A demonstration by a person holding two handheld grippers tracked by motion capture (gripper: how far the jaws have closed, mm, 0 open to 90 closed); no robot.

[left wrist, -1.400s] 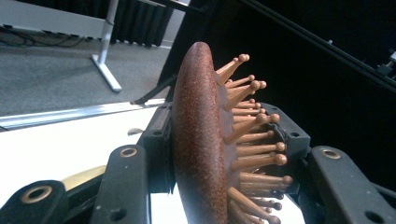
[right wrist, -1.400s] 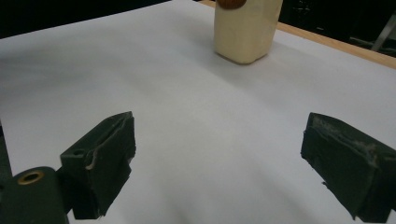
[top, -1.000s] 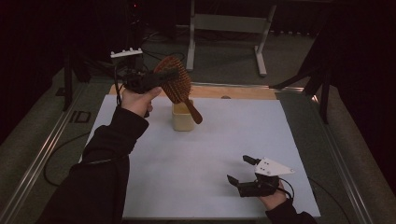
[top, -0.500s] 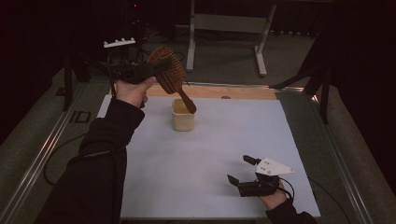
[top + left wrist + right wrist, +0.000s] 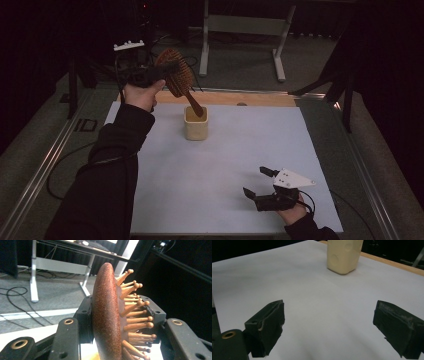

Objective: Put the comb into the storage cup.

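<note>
A wooden hairbrush point(image 5: 181, 80) with round-tipped pins hangs tilted over the back of the table, its handle end point(image 5: 198, 109) down at the mouth of a cream cup point(image 5: 196, 125). My left gripper point(image 5: 162, 71) is shut on the brush's head; in the left gripper view the jaws clamp the brown head point(image 5: 106, 315) from both sides, pins point(image 5: 135, 315) pointing right. My right gripper point(image 5: 260, 182) rests low near the front right of the white sheet, open, nothing between its pads point(image 5: 268, 325). Ahead of it in the right gripper view stands the cup point(image 5: 343, 255).
A white sheet point(image 5: 225, 165) covers the table, with a wooden strip point(image 5: 250, 98) along its back edge. Metal rails point(image 5: 45, 170) run down the left side. A white stand's legs point(image 5: 277, 55) rise on the floor behind the table. Cables trail at the left.
The left hand has carried the brush leftward and back, so its handle now points down at the cup's mouth. The right gripper has stayed where it was.
</note>
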